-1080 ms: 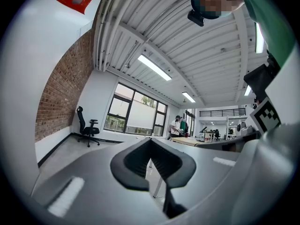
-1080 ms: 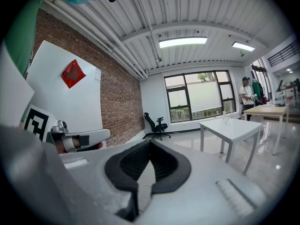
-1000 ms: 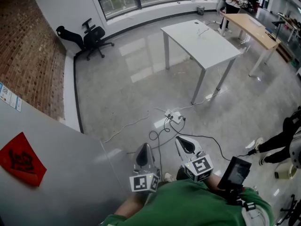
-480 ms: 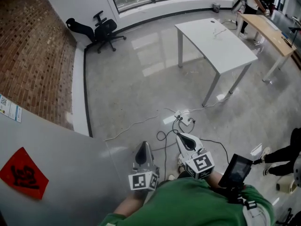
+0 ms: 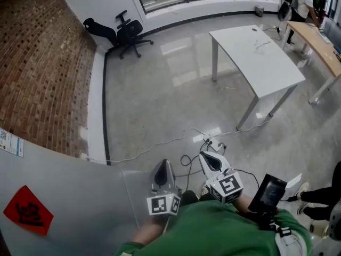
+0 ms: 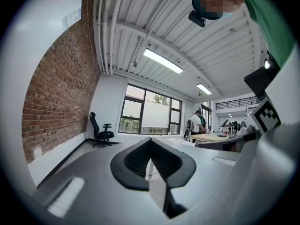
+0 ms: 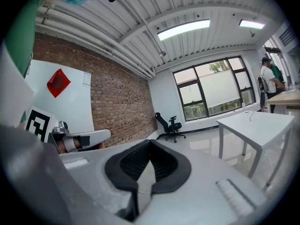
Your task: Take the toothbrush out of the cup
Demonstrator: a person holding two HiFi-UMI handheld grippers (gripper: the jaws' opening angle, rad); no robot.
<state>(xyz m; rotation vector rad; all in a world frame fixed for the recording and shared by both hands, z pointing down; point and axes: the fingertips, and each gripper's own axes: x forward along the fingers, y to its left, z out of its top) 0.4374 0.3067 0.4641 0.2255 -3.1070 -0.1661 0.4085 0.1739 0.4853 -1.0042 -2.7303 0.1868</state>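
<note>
I carry the left gripper and right gripper at my chest, each pressed together on nothing. No view shows cup or toothbrush. A white tabletop stands well apart. Task not begun, I judge: approach, grasp and lift are all left.

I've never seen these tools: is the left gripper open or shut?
Shut. In its own view the left gripper shows both dark pads meeting at the tip, nothing between them.
</note>
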